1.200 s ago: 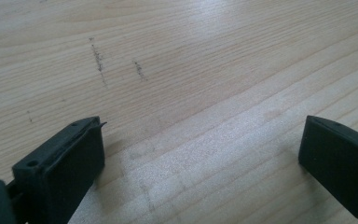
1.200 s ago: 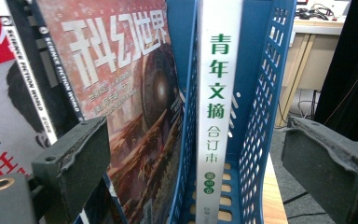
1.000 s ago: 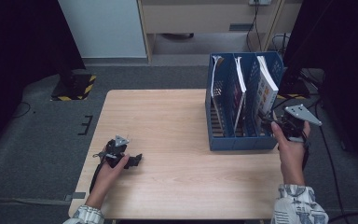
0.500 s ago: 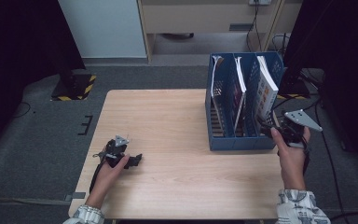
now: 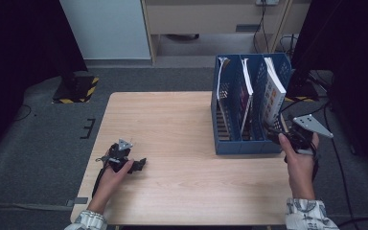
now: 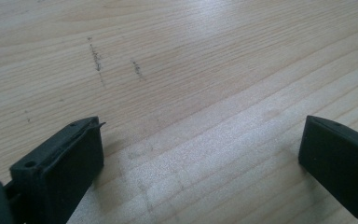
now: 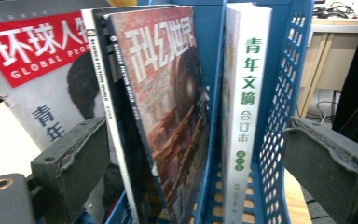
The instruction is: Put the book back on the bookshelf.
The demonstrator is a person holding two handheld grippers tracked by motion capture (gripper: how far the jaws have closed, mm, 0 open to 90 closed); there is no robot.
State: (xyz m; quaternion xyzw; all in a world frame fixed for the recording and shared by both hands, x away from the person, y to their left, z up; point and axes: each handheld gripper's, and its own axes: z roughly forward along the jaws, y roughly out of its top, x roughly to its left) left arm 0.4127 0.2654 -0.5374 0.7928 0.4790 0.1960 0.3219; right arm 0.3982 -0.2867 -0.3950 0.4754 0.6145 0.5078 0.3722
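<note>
Wooden table (image 5: 187,129): one blue rack (image 5: 230,143), three magazines (image 7: 168,116).

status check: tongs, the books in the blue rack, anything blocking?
Left tongs open, resting on table. Right tongs open, empty, facing blue rack. White-spined book upright in its slot, ungripped. Nothing blocking.

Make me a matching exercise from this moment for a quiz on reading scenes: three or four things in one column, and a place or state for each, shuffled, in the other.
Things
1. left gripper
2. right gripper
3. white-spined book
4. blue file rack

Places or states
A. stands on the table's right side
B. upright in the rack's rightmost slot
C. open, low over bare wood
D. open, at the rack's near right corner

Pairs: 1-C, 2-D, 3-B, 4-A
</note>
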